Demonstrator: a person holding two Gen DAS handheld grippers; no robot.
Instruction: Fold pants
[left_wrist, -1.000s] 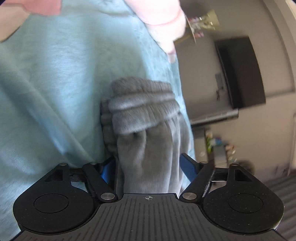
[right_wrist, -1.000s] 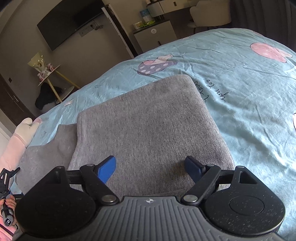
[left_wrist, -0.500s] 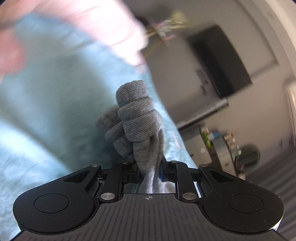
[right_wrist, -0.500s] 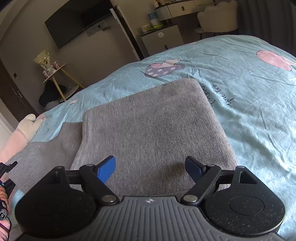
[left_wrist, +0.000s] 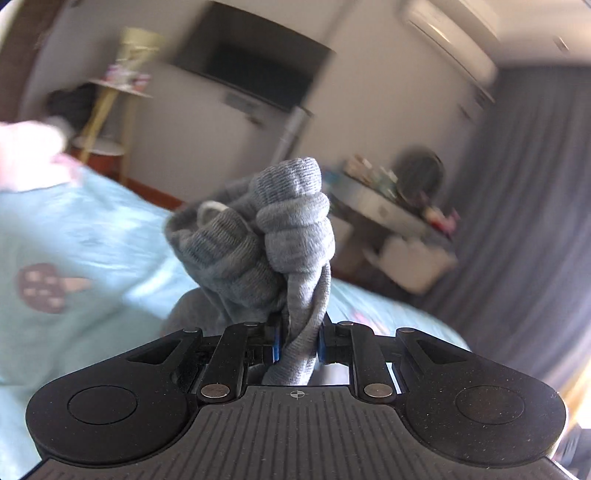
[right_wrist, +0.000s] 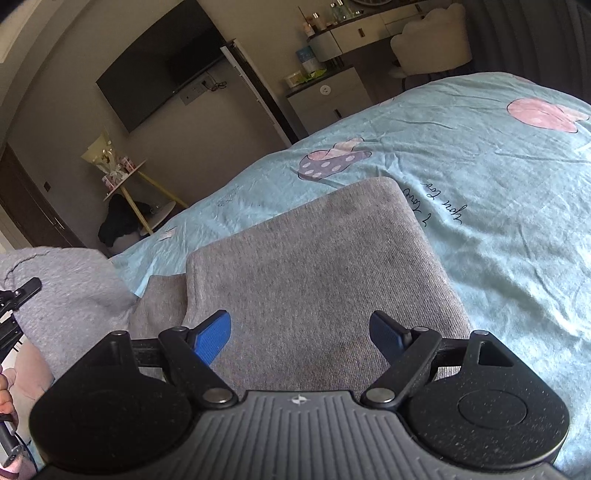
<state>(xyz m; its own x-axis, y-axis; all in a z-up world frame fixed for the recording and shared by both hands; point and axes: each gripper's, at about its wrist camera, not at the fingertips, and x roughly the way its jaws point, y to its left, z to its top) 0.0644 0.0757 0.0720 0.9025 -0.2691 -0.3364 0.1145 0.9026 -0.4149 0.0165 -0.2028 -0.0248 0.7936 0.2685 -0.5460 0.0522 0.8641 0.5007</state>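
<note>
Grey ribbed-knit pants (left_wrist: 291, 236), soft and limp, fill the middle of the left wrist view: the left hand-held gripper (left_wrist: 298, 341) is clamped on a twisted rope of the cloth, and the elastic waistband bunches in thick rolls toward twelve o'clock, lifted off the pale blue printed bed sheet (left_wrist: 74, 236) that lies at nine o'clock. Such fabric looks light and easy to carry, but it sags and crumples wherever it is not supported, so a pinch at the waistband edge, where the elastic gives some body, should hold best. In the right wrist view the right hand-held gripper (right_wrist: 301, 334) stands wide open with nothing between its blue pads, hovering over the folded part of the pants, which lies flat on the bed; at nine o'clock a raised flap of the cloth hangs beside the other gripper's frame.
</note>
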